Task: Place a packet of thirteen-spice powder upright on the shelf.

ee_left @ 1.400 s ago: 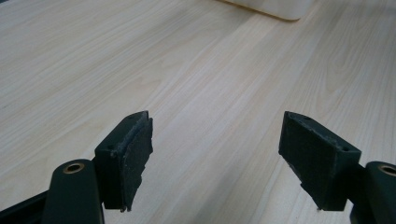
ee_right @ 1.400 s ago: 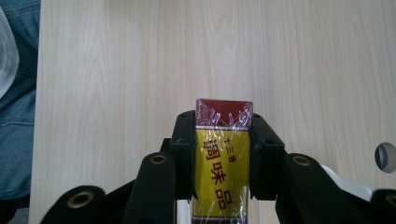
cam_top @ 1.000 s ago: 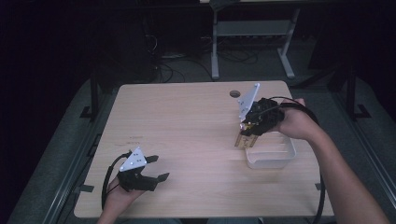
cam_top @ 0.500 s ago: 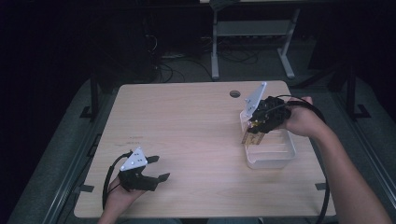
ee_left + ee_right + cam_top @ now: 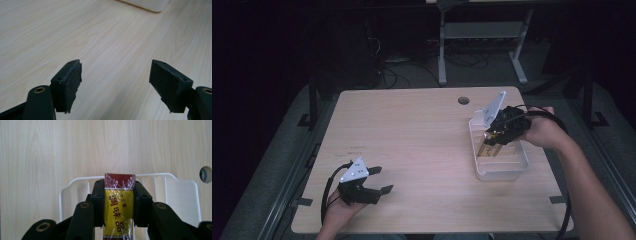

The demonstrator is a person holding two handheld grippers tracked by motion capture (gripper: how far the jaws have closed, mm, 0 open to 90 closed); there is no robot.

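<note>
Right gripper view: my right gripper [image 5: 119, 205] clamps the yellow seasoning packet [image 5: 118, 213] over the white tray [image 5: 75, 182]; next, lower and release. Left gripper [image 5: 115, 82] idles half-open, empty.

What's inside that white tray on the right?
Above the white tray, the right gripper grips a yellow-and-red packet. The tray's ribbed floor looks bare; the patch under the packet is hidden.

Left hand-held gripper [image 5: 379, 181] low, jaws apart, right hand-held gripper [image 5: 490, 141] angled down, jaws clamped
</note>
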